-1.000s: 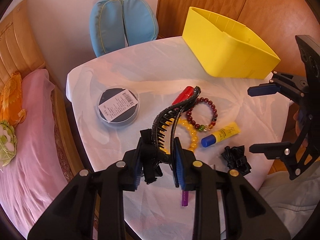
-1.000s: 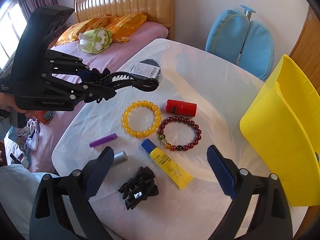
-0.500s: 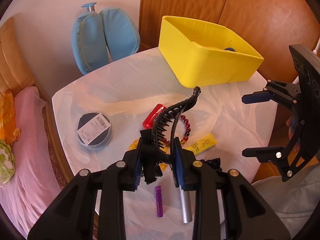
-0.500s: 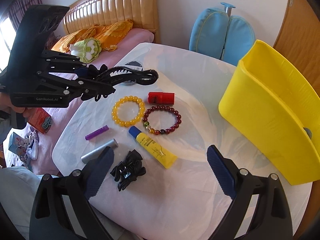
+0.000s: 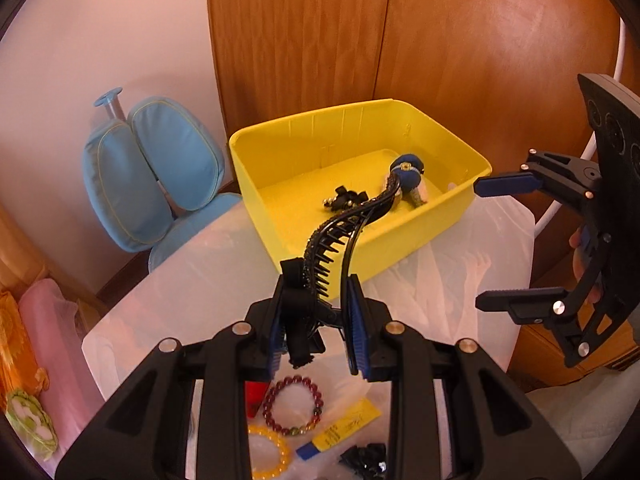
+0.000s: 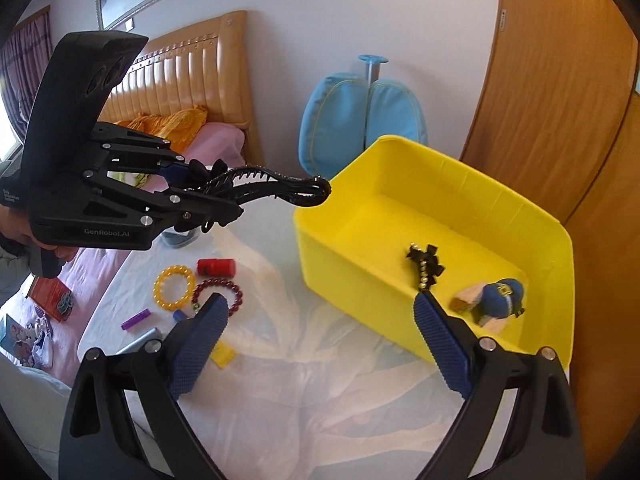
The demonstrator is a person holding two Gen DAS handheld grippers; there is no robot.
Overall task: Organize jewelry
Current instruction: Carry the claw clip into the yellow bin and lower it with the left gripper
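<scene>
Left wrist view has the left tongs [image 5: 318, 318] clenched on the base of a long, black, curved plastic hair clip with comb teeth [image 5: 344, 232], held in the air above the white-covered counter [image 5: 208, 280], its far tip reaching toward the near wall of the yellow plastic bin [image 5: 360, 248]. From the right wrist view that tip sits about level with the bin's rim, just beside its near corner, so I judge a low or early release could catch the clip on the wall and drop it back on the counter; the grip is only at one end, so the long clip could also swing or twist loose. The right tongs [image 6: 320, 344] stand released, grasping nothing. A dark red bead bracelet [image 5: 294, 404] and a yellow bead bracelet [image 5: 268, 450] lie on the counter, well apart from the bin.
</scene>
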